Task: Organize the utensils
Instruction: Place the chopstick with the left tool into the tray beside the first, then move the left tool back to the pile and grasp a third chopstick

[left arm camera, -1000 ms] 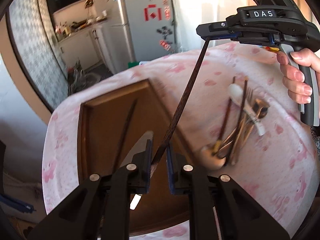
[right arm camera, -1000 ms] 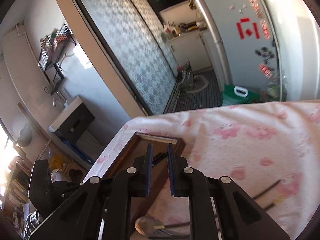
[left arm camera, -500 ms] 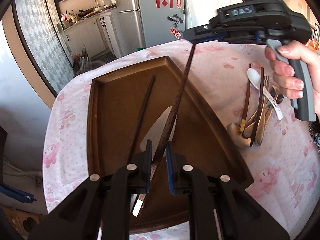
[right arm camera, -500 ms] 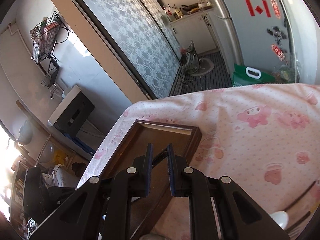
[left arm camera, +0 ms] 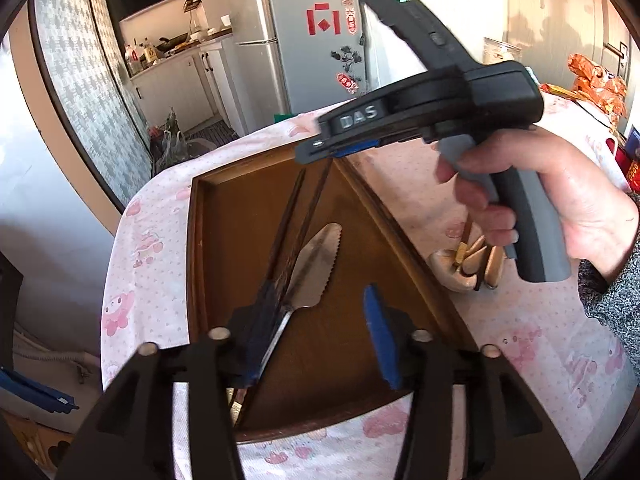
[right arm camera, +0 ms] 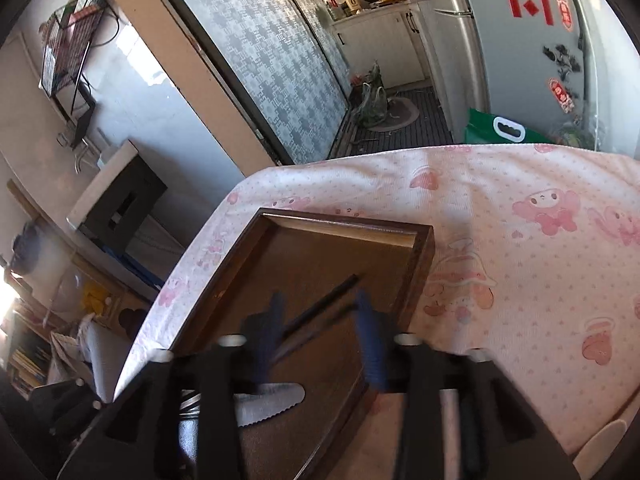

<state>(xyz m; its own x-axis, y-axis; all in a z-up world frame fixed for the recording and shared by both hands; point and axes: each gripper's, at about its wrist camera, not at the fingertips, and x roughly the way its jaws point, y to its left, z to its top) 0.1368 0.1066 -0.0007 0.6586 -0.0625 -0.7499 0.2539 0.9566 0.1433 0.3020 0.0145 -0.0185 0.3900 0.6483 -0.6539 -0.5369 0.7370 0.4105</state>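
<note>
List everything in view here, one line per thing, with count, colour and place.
Tray: one, dark brown wood, on the tablecloth.
Chopsticks: two, dark brown, side by side in the tray.
Knife: one, silver, serrated, in the tray beside the chopsticks.
Utensil pile: several, gold and dark, on the cloth right of the tray.
Tablecloth: one, pink, cartoon print.
Fridge: one, grey, behind the table.
Left gripper: jaws open, over the tray.
Right gripper: jaws open, over the tray.

hand (left arm camera: 556,200) hides most of the utensil pile (left arm camera: 468,264).
</note>
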